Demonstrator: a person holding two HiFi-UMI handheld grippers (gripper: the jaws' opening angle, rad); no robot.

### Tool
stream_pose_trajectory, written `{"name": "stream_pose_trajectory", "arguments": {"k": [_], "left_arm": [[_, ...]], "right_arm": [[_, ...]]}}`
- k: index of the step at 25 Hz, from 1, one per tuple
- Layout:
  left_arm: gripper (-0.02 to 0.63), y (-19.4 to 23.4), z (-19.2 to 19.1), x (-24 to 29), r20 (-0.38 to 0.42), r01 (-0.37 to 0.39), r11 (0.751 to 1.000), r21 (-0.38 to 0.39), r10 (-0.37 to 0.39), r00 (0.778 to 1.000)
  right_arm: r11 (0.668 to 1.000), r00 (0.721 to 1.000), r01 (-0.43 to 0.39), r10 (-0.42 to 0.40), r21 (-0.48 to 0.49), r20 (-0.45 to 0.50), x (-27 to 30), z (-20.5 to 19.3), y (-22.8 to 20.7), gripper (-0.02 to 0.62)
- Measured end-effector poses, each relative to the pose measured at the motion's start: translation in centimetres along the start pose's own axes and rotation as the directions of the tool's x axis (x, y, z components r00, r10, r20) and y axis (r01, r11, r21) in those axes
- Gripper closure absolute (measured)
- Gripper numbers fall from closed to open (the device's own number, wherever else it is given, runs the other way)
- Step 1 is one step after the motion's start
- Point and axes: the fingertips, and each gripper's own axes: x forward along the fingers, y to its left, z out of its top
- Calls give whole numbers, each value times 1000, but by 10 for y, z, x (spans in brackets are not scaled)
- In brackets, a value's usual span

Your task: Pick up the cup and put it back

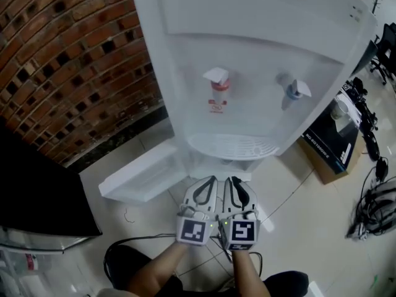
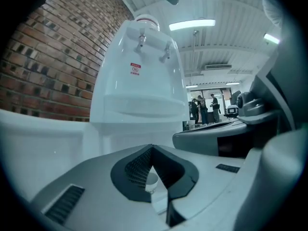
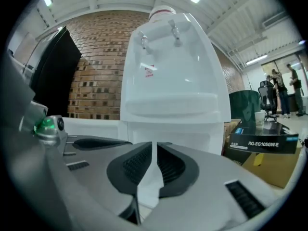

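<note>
Left gripper [image 1: 209,182] and right gripper [image 1: 234,182] sit side by side in front of the water dispenser [image 1: 260,54], just below its drip tray [image 1: 232,146]. Left fingers [image 2: 137,166] are clenched tip to tip and right fingers [image 3: 134,166] are pinched to a thin slit, nothing grabbed. The only cup [image 1: 339,109] I can spot is on the black box [image 1: 331,142] beside the dispenser, well apart from both.

This looks like an office. A white water dispenser [image 1: 247,73] stands on a tiled floor [image 1: 291,190] beside a brick wall [image 1: 62,54], strip lights [image 2: 191,25] line the ceiling, and people [image 2: 204,107] stand in the distance near swivel chairs [image 1: 385,51].
</note>
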Motion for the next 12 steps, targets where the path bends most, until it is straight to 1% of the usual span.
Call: {"name": "stream_pose_trajectory", "arguments": {"k": [1,3,6,9,12], "left_arm": [[612,-1,7,0,8,10,1000,12,-10,1000],[612,-2,22,0,23,23,999,29,-23,999],[612,-2,53,-4,45,26,999,26,-27,999],[612,-5,83,-8,26,31,999,21,-32,999],[612,-9,125,-11,36,28,1000,15,-28,999]], "right_arm": [[1000,1000,-5,5,2,6,-1,8,1,558],[1000,1000,-14,14,-11,12,-4,25,5,581],[999,1000,-16,16,-47,2,-12,48,9,588],[999,1000,-11,10,-49,-12,-22,74,10,589],[999,999,-22,21,-48,-31,-35,108,12,589]]}}
